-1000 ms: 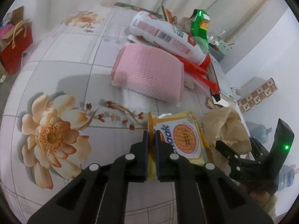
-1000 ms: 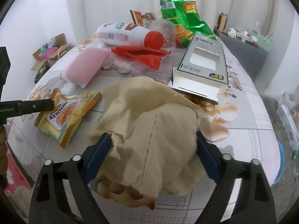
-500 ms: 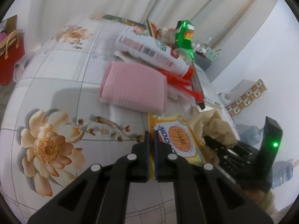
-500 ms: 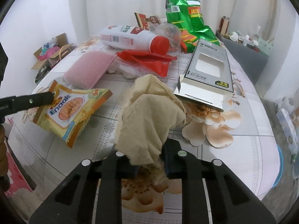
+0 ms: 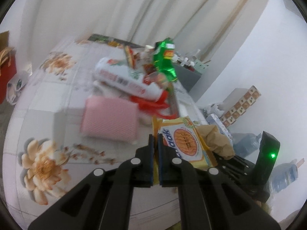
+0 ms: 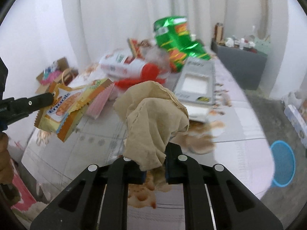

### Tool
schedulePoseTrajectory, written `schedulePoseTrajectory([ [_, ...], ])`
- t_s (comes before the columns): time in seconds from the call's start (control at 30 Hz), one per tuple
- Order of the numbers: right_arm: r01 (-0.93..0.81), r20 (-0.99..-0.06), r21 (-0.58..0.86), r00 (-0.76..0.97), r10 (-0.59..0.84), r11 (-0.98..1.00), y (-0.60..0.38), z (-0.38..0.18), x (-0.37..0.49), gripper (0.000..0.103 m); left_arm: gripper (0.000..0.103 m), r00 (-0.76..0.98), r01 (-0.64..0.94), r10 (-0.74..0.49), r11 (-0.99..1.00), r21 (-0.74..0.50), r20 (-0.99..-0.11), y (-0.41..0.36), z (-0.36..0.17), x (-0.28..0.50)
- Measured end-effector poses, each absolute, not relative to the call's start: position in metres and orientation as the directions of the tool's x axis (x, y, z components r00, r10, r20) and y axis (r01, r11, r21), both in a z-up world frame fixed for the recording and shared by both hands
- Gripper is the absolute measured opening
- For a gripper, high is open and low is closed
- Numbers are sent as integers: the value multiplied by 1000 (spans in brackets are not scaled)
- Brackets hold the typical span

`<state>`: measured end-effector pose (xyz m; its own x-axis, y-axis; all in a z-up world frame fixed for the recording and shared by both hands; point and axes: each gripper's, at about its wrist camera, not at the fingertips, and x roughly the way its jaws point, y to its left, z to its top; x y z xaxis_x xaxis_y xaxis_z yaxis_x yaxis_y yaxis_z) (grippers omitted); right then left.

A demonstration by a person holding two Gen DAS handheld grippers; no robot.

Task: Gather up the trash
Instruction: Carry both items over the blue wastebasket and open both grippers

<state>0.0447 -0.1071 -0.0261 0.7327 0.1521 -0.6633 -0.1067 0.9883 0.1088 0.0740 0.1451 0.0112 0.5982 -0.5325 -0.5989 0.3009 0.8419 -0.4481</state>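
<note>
left hand-held gripper (image 5: 155, 149) pinches yellow snack wrapper (image 5: 184, 143); right hand-held gripper (image 6: 154, 169) pinches brown paper (image 6: 151, 118).

At the bottom centre of the frame, the right gripper (image 6: 154, 169) pinches a crumpled brown paper (image 6: 151, 118), which bunches up above its fingers. At the left edge, the left gripper (image 6: 50, 95) holds a yellow snack packet (image 6: 67, 109) clear of the flowered tablecloth (image 6: 239, 126). Behind them lie a pink sponge (image 6: 99, 103), a white bottle with a red cap (image 6: 130, 67), a green bag (image 6: 176, 42) and a grey box (image 6: 197, 80). A blue bowl (image 6: 283, 165) sits at the lower right.
</note>
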Motion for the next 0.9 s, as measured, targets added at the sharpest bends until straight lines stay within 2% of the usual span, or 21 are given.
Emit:
schedulePoseTrajectory([
  [0.23,84,-591,138,806,14,987,-190,-4,15,12,3,564,463,-579,812,-355,-589,53,40,95],
  [0.37,238,-598,194,798,-77,952,-262,-10,-1,12,3,518,597,-619,756,-269,-590,-33,49,109],
  [0.5,374,-626,239,765,-152,896,-327,-24,-13,12,3,423,672,-638,697,-250,-644,-122,42,136],
  [0.67,515,-695,293,694,-191,806,-407,-63,-8,13,3,317,726,-555,663,-180,-769,-256,3,180],
  [0.9,656,-779,407,612,-134,635,-506,-135,19,14,4,242,748,-445,652,-126,-862,-406,-77,213],
])
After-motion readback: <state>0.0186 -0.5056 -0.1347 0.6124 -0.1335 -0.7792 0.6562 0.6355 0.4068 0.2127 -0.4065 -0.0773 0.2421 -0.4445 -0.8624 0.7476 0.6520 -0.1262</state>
